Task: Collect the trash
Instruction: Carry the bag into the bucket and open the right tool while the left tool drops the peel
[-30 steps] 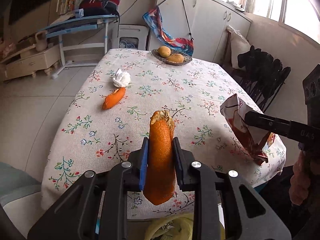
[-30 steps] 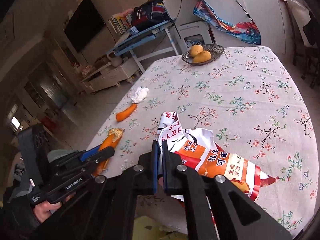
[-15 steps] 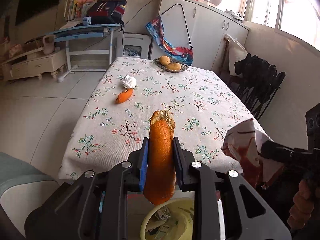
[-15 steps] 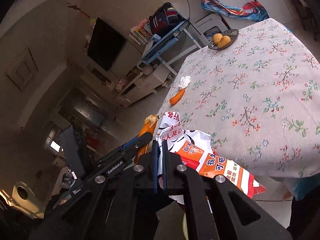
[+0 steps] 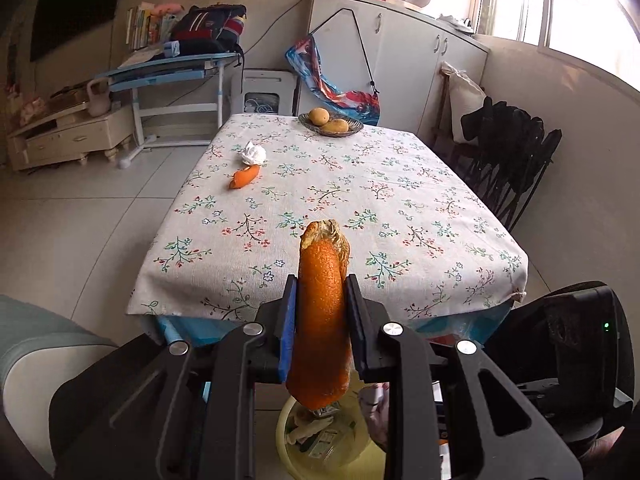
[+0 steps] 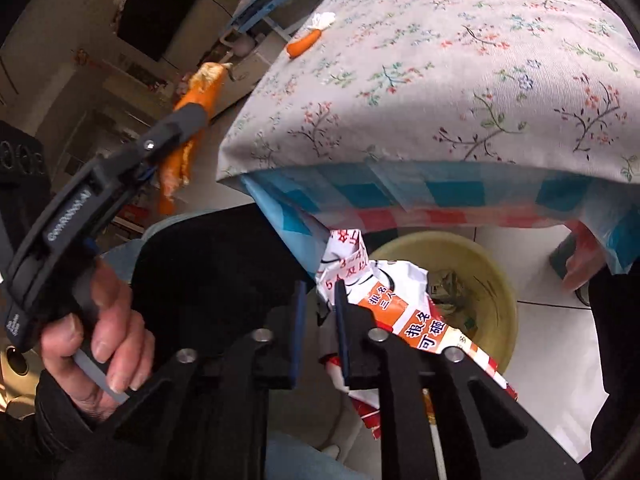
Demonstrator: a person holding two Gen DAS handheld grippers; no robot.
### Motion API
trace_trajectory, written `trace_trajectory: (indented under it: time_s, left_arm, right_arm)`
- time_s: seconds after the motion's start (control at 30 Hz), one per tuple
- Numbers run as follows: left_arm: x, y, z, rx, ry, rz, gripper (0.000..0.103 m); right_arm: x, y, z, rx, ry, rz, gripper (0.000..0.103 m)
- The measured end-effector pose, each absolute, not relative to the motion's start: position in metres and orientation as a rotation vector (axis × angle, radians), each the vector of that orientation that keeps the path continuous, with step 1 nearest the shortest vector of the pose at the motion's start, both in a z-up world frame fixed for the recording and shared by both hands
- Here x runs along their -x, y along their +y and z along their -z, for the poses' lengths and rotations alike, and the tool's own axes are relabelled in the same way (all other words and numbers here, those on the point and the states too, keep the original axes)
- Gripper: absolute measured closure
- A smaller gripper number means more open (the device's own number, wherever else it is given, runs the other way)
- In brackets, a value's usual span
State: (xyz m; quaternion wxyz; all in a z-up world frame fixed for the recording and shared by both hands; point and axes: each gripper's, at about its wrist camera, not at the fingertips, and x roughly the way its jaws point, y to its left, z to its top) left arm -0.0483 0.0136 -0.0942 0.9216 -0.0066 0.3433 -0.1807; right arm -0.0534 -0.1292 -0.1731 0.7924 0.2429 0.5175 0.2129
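The left tongs (image 5: 320, 300) pinched a long orange peel (image 5: 322, 320) upright between the pads, off the near edge of the bench (image 5: 360, 208) and above the yellow bin (image 6: 480, 264) on the floor. The right tongs (image 6: 320, 312) had their pads parted a little, a crumpled wrapper (image 6: 404, 316) lying between them and over the bin. A second peel (image 5: 244, 177) and a tissue (image 5: 254, 153) lay on the bench.
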Motion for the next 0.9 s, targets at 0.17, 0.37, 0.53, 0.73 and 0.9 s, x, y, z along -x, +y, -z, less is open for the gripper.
trace_trajectory:
  time_s: [0.17, 0.37, 0.53, 0.73, 0.9]
  left_arm:
    - [0.057, 0.008, 0.095, -0.005, 0.709, 0.378, 0.080]
    - [0.067, -0.001, 0.099, -0.031, 0.724, 0.394, 0.080]
    - [0.076, -0.012, 0.110, -0.066, 0.764, 0.418, 0.080]
    - [0.087, -0.029, 0.137, -0.129, 0.867, 0.474, 0.080]
    - [0.095, -0.046, 0.165, -0.230, 0.966, 0.521, 0.074]
  right_arm:
    - [0.056, -0.134, 0.174, -0.525, 1.090, -0.425, 0.061]
    - [0.067, -0.146, 0.161, -0.492, 1.008, -0.361, 0.056]
    - [0.072, -0.154, 0.145, -0.450, 0.897, -0.293, 0.053]
    - [0.077, -0.169, 0.136, -0.459, 0.810, -0.224, 0.048]
    - [0.077, -0.181, 0.134, -0.481, 0.786, -0.190, 0.045]
